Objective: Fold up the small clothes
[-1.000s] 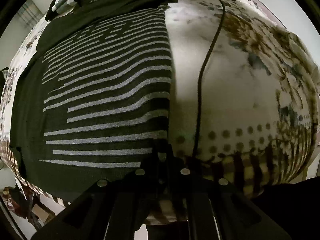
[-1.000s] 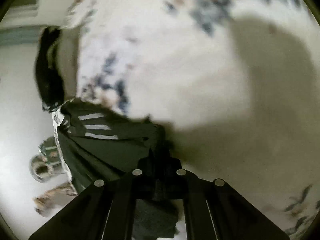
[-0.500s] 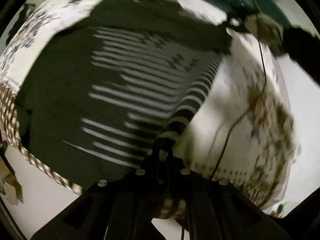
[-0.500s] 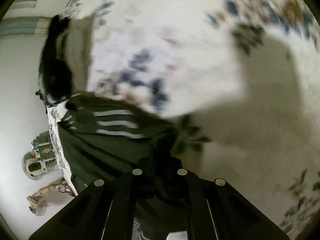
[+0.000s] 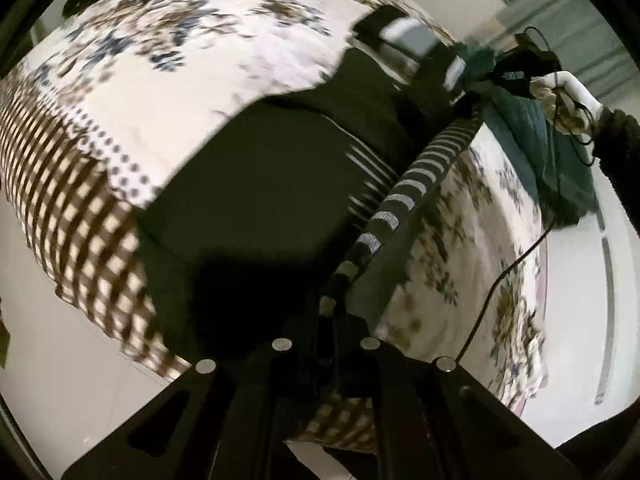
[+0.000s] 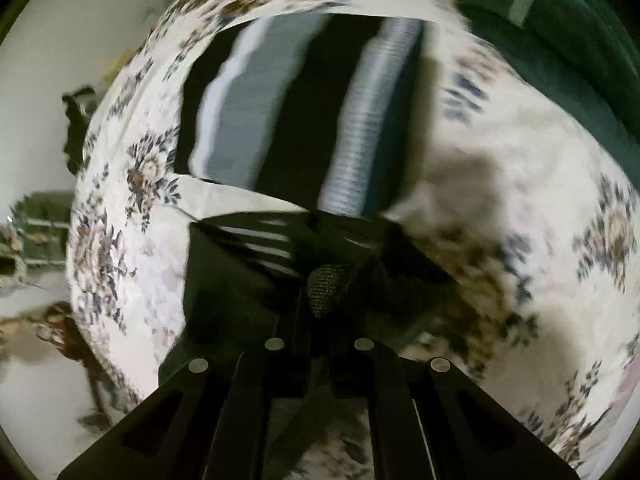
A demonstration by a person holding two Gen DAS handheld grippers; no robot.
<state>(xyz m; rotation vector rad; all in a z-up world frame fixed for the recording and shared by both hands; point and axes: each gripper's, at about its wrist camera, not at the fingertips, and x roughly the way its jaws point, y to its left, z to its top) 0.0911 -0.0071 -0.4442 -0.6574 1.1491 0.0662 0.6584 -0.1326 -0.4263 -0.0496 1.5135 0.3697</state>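
Observation:
A dark sweater with grey stripes (image 5: 260, 200) lies on the flowered bedspread (image 5: 192, 60). My left gripper (image 5: 330, 308) is shut on its striped edge, which rises taut to the upper right. There the right gripper (image 5: 480, 84) pinches the other end, held by a white-gloved hand (image 5: 568, 96). In the right wrist view my right gripper (image 6: 322, 300) is shut on a bunch of the dark sweater (image 6: 248, 280), with the lifted cloth hanging under it over the bed.
A folded black and grey striped garment (image 6: 292, 112) lies further up the bed. A dark green cloth (image 6: 560, 40) covers the bed's far corner. A thin black cable (image 5: 504, 272) runs across the bedspread. The checkered bed edge (image 5: 80, 216) drops to a pale floor.
Both grippers have lifted the sweater's right edge off the bed and swung it across to the left. The striped front now folds over itself.

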